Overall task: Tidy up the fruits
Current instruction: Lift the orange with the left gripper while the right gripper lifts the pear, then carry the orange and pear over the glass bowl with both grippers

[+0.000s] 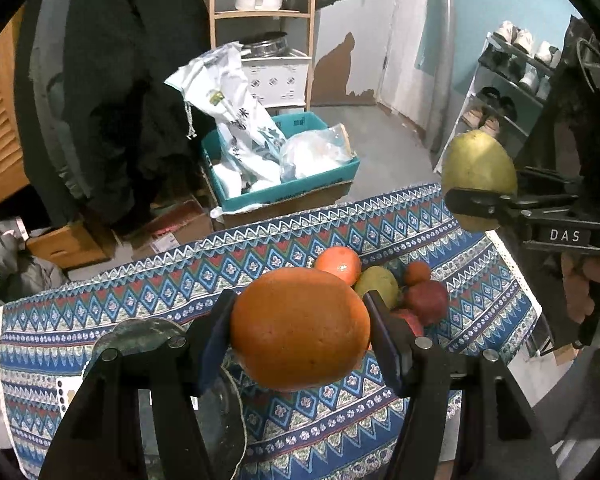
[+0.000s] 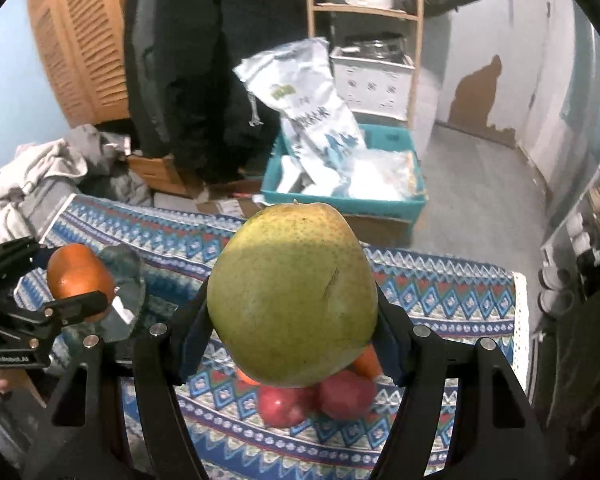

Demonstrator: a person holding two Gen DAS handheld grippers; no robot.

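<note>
Orange (image 1: 300, 332) sits clamped between both pads of the left gripper (image 1: 300, 336), jaws part-open around it, held above the patterned cloth (image 1: 140, 304). Green pear (image 2: 294, 296) is gripped the same way in the right gripper (image 2: 294, 320), off the cloth. Below and beyond the left gripper's tips: loose fruit pile (image 1: 404, 292), with two red apples (image 2: 320, 400) under the pear. Glass dish (image 1: 148, 332) lies beside the left finger.

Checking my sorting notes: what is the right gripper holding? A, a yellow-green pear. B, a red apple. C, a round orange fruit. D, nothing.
A: the right gripper is clamped on the yellow-green pear, while the left gripper holds the round orange fruit.
</note>
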